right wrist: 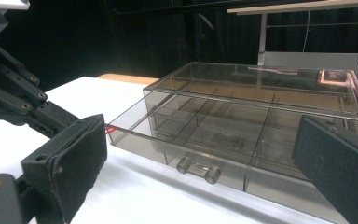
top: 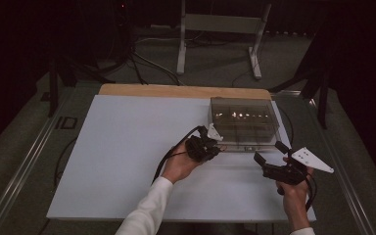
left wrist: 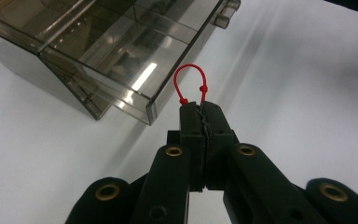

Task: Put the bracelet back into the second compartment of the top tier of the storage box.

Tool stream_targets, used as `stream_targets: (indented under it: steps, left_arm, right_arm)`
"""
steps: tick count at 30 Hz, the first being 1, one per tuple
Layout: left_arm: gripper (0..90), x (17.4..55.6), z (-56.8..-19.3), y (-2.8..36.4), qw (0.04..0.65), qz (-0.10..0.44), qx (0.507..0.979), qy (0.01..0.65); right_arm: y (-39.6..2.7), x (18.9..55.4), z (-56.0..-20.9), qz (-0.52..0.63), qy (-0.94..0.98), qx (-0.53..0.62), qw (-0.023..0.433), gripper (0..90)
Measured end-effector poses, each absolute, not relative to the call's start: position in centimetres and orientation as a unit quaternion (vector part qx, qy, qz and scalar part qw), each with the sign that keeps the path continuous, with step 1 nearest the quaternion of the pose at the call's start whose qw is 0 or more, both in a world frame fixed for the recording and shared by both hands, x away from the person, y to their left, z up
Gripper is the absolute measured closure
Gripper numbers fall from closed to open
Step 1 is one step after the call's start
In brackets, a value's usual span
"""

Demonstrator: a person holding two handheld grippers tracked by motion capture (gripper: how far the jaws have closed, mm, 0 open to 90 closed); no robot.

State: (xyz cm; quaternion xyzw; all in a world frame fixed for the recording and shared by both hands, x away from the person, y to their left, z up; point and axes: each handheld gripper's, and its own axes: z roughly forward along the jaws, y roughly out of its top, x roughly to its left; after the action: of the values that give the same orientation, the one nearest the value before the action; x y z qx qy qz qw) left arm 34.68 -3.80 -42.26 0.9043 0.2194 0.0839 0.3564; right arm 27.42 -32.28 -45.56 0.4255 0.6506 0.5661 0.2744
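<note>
Red loop: a small knotted cord loop [left wrist: 192, 83] is pinched by its ends in the closed left claw [left wrist: 200, 108], held just beside the drawer's front corner.
Drawer: the smoky clear box [top: 244, 120] sits at the right rear of the white worktop [top: 127, 147]; its lower drawer [right wrist: 186, 140] is slid partway out, compartments exposed.
Right claw: the right claw [right wrist: 200, 163] has its jaws spread wide with nothing between them, facing the drawer knob [right wrist: 198, 169].
Done: loop picked up, drawer opened.
Left: judged, the loop is not yet dropped into a compartment, and the drawer is not yet pushed shut.
</note>
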Motion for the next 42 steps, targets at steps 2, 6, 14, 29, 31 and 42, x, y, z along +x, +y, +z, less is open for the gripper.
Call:
stream_targets:
  steps: [2, 6, 14, 29, 31, 42]
  left_arm:
    - [90.0, 34.7, -42.1, -3.9, 0.356, 0.085, 0.905, 0.218]
    - [90.0, 34.9, -41.9, -4.2, 0.357, 0.084, 0.905, 0.216]
    - [90.0, 35.2, -41.8, -5.1, 0.36, 0.085, 0.905, 0.212]
    - [90.0, 35.4, -41.5, -5.9, 0.362, 0.084, 0.904, 0.211]
    - [90.0, 35.4, -41.6, -6.0, 0.364, 0.083, 0.903, 0.212]
    - [90.0, 35.6, -41.4, -6.5, 0.367, 0.084, 0.902, 0.212]
  right_arm:
    - [-32.3, 27.4, -45.5, 0.567, 0.65, 0.426, 0.274, 3.3]
    - [-32.4, 27.4, -45.5, 0.567, 0.649, 0.426, 0.275, 3.3]
    - [-32.3, 27.4, -45.5, 0.567, 0.65, 0.425, 0.274, 3.3]
    - [-32.3, 27.4, -45.5, 0.567, 0.651, 0.424, 0.274, 3.3]
    - [-32.3, 27.4, -45.5, 0.566, 0.651, 0.425, 0.275, 3.3]
    - [-32.4, 27.4, -45.5, 0.567, 0.649, 0.426, 0.275, 3.3]
